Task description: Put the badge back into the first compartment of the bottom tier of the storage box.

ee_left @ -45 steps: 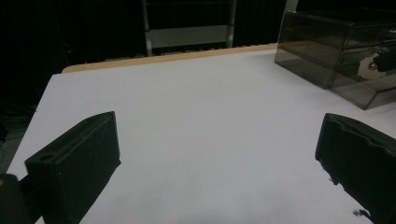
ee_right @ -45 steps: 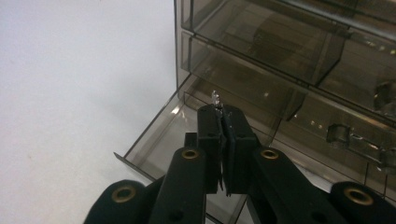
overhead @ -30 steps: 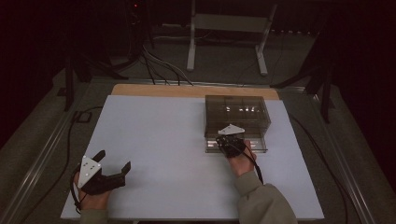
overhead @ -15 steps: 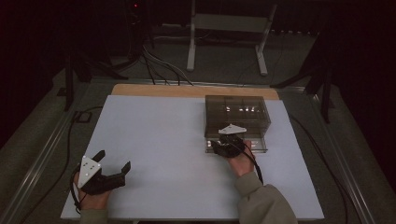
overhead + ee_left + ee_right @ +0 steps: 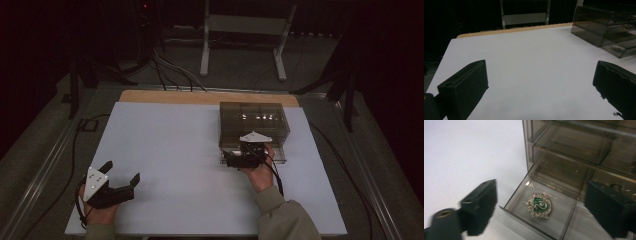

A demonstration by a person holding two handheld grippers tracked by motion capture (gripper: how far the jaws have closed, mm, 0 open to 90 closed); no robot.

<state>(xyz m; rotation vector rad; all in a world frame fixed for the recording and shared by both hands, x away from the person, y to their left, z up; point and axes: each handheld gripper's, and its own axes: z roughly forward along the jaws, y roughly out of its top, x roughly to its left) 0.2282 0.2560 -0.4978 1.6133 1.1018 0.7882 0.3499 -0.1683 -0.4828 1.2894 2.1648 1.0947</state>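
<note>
While my right gripper (image 5: 539,202) has just been opening, jaws wide, empty | badge (image 5: 538,205) lies in open drawer (image 5: 571,206) directly beneath | left gripper (image 5: 121,176) wide, far left.

— What was that drawer unit (image 5: 254,120) made of?
— Smoky see-through plastic, glossy. The badge (image 5: 538,205) in its open drawer (image 5: 541,216) looked like silvery metal with shiny green enamel.
— And the rest?
— A matt white tabletop (image 5: 170,150) with a bare wooden strip (image 5: 200,97) at the back; the tongs (image 5: 541,82) were dull black plastic.
</note>
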